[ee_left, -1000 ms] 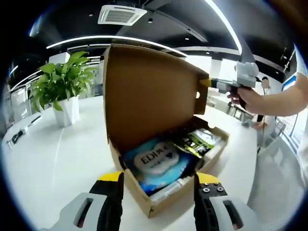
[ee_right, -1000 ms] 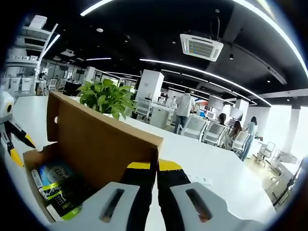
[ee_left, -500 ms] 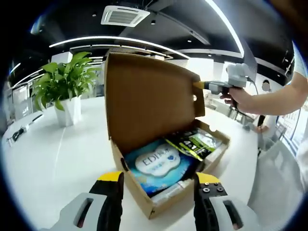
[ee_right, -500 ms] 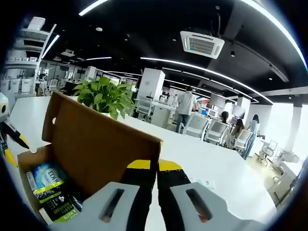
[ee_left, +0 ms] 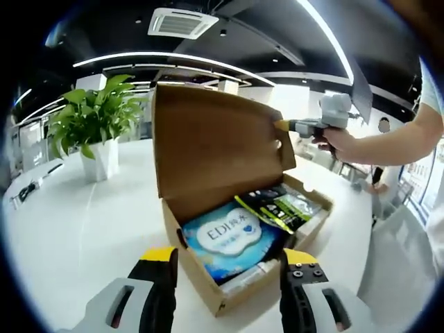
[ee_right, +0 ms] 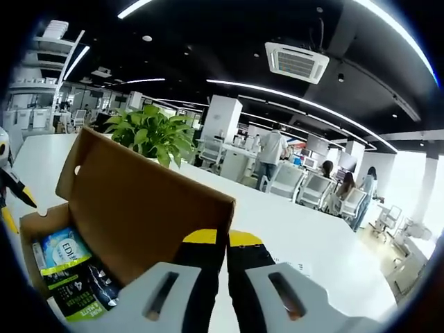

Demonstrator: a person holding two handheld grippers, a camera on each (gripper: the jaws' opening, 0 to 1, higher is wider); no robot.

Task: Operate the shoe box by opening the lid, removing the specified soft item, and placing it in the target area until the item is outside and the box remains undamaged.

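Observation:
The brown cardboard shoe box (ee_left: 208,288) stands on a white table with its lid (ee_left: 215,142) raised and leaning back. Inside lie a blue soft pack (ee_left: 225,239) and a black-and-green packet (ee_left: 281,207). My left gripper (ee_left: 227,277) is open just in front of the box's near wall, with nothing between its fingers. My right gripper (ee_left: 284,125) is shut on the lid's right edge, held by a person's hand. In the right gripper view the right gripper (ee_right: 227,239) pinches the lid (ee_right: 139,208), with the blue pack (ee_right: 62,250) and the packet (ee_right: 80,295) below.
A potted green plant (ee_left: 90,128) stands on the white table (ee_left: 83,229) to the left of the box, also the plant (ee_right: 156,135) beyond the lid. Office chairs and people (ee_right: 274,156) are far behind. The left gripper (ee_right: 10,198) shows at the left edge.
The lid has tipped further back under my right gripper, and more of the box's contents show. My left gripper has stayed open in front of the box.

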